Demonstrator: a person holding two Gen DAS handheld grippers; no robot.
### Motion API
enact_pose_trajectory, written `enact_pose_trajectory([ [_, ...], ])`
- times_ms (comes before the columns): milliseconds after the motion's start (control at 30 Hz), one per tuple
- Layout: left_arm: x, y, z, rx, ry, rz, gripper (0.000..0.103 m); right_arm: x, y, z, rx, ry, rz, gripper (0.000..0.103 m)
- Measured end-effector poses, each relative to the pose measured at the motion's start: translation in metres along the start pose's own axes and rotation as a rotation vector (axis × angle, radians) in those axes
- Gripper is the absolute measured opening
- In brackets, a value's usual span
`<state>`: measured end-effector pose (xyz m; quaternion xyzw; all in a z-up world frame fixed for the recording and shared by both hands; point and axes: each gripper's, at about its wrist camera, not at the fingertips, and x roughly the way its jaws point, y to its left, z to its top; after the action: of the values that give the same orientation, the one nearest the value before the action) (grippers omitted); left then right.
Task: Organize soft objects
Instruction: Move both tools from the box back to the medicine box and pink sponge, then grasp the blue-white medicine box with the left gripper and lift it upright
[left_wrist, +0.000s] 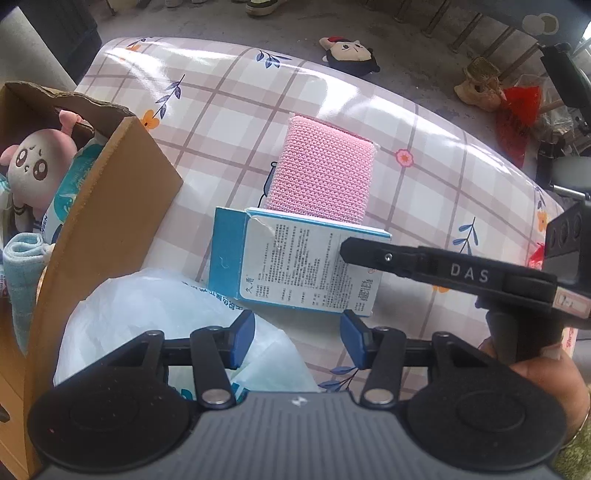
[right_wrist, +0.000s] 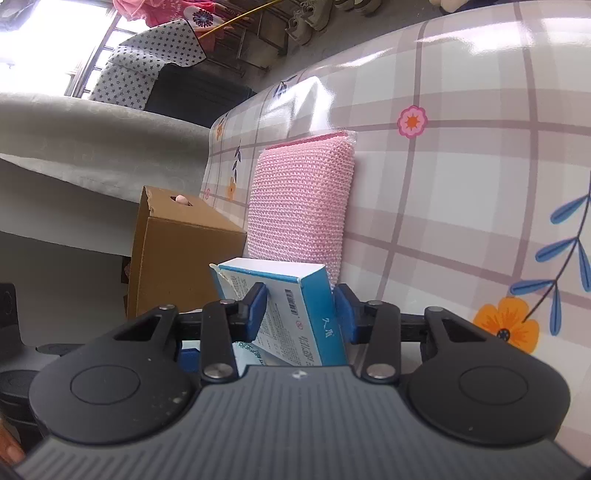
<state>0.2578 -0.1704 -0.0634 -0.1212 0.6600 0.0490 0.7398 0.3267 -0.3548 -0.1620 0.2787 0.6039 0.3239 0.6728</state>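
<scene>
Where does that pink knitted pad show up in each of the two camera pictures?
Left wrist view: the pink knitted pad lies centre, on the table beyond the blue box.
Right wrist view: the pad sits centre, just behind the same box, which the right gripper clamps.
Shared landmark: the cardboard box.

Open tablecloth to the right and far side; left side crowded.

The cardboard box (left_wrist: 110, 206) walls off the left, with a white plastic bag (left_wrist: 155, 317) heaped at its foot near the left gripper (left_wrist: 297, 341). The small blue carton (left_wrist: 295, 266) and pink sponge (left_wrist: 321, 170) lie touching mid-table. Bare tablecloth (left_wrist: 443, 177) spreads right of the sponge and beyond its far end.
</scene>
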Motion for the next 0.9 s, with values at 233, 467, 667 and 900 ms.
enact_pose_trajectory([
  [233, -0.015, -0.020, 0.000, 0.013, -0.001, -0.090, 0.062, -0.060, -0.016, -0.038, 0.147, -0.133, -0.061, 0.029],
  [467, -0.003, -0.060, -0.011, 0.068, 0.097, -0.186, 0.071, -0.133, -0.052, -0.130, 0.386, -0.315, -0.164, 0.028],
  [667, 0.015, -0.091, -0.025, 0.115, 0.205, -0.209, 0.074, -0.162, -0.046, -0.186, 0.383, -0.321, -0.265, 0.045],
  [900, 0.033, -0.104, -0.033, 0.080, 0.209, -0.121, 0.081, -0.168, -0.044, -0.146, 0.308, -0.369, -0.232, 0.045],
])
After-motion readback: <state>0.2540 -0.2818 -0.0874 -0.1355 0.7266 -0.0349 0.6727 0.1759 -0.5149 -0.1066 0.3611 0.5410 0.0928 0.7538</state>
